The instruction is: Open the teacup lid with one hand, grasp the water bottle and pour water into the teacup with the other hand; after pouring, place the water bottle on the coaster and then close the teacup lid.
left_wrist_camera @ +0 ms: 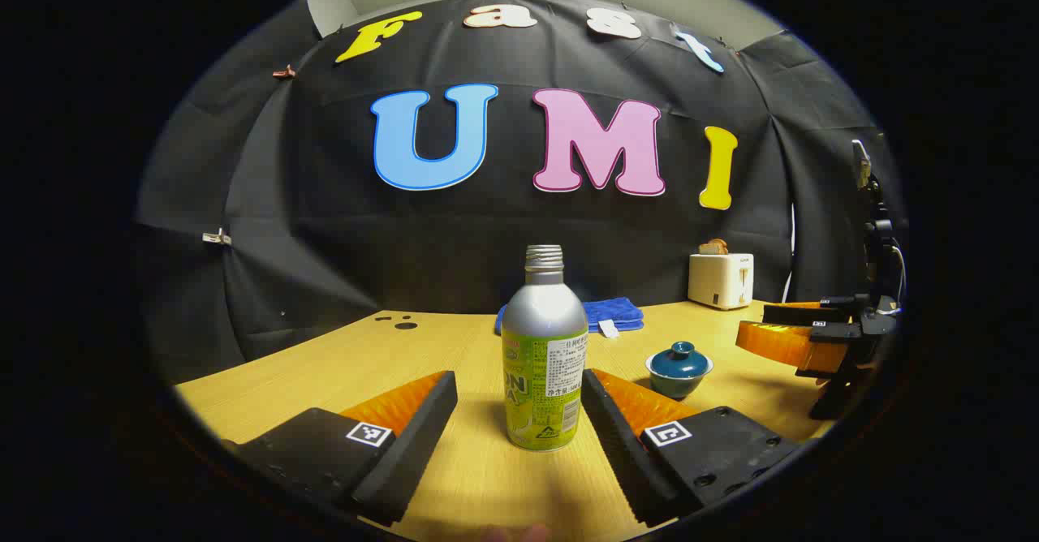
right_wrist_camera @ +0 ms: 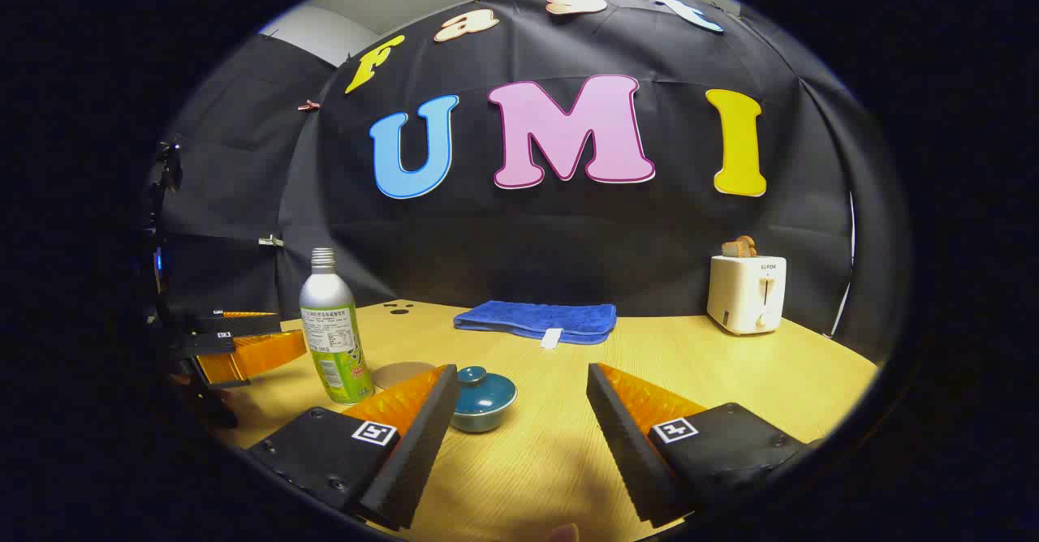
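Observation:
A silver-and-green water bottle [left_wrist_camera: 542, 355] without a cap stands upright on the wooden table [left_wrist_camera: 325, 372]. It sits between the spread fingers of my left gripper [left_wrist_camera: 519, 380], which is open; the right finger is close to it and the left finger is well apart. The dark teal teacup [left_wrist_camera: 679, 367] with its lid on stands to the bottle's right. In the right gripper view, my right gripper [right_wrist_camera: 521, 372] is open, and the lidded teacup [right_wrist_camera: 485, 396] sits just ahead of its left finger, partly hidden by it. A round tan coaster [right_wrist_camera: 403, 374] lies between the teacup and the bottle [right_wrist_camera: 333, 335].
A folded blue towel [right_wrist_camera: 536, 320] lies at the back of the table and a white toaster [right_wrist_camera: 747, 292] with bread stands at the back right. The right gripper [left_wrist_camera: 799, 331] shows at the right of the left gripper view, the left gripper [right_wrist_camera: 243, 339] at the left of the right gripper view.

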The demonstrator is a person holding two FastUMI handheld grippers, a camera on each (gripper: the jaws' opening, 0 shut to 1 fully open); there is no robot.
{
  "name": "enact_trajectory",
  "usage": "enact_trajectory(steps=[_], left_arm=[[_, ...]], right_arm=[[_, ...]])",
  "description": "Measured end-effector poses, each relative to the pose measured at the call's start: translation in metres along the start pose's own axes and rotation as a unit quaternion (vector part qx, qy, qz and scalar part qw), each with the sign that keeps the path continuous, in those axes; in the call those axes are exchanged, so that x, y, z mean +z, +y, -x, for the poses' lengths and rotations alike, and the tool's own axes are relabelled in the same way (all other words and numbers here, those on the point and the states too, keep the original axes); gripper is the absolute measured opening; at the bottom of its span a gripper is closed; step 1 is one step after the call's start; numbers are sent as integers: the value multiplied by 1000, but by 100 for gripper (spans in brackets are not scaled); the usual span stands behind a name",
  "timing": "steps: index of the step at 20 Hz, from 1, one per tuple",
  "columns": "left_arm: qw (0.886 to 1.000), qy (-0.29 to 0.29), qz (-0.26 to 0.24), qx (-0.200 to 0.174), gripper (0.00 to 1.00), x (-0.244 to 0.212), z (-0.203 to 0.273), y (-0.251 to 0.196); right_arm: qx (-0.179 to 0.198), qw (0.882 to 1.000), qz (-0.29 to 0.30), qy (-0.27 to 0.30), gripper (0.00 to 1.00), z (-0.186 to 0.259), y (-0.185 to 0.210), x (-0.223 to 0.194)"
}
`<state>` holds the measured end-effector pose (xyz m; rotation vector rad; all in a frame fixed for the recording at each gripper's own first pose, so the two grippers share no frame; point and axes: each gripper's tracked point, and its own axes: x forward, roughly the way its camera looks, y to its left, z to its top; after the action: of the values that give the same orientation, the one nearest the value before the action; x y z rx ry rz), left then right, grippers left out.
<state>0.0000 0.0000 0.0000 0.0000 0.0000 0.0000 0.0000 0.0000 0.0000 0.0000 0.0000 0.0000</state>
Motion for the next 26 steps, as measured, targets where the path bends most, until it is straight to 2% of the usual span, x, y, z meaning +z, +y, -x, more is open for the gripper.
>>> enact_trajectory(steps=[14,17,19,23,26], left_arm=[[1000,0,-5,0,98,-1,1,1],[1000,0,-6,0,97,0,2,1],[1000,0,-6,0,97,-1,2,1],[1000,1,-7,0,97,-2,1,1],[1000,1,-8,0,97,-3,1,1]], right_arm=[[1,1000,-7,-3,98,-1,4,-1],[35,999,-9,-4,98,-3,18,-1],[40,999,13,7,98,-11,21,-3],[39,995,96,11,96,-32,33,15],[58,989,125,45,88,-53,49,0]])
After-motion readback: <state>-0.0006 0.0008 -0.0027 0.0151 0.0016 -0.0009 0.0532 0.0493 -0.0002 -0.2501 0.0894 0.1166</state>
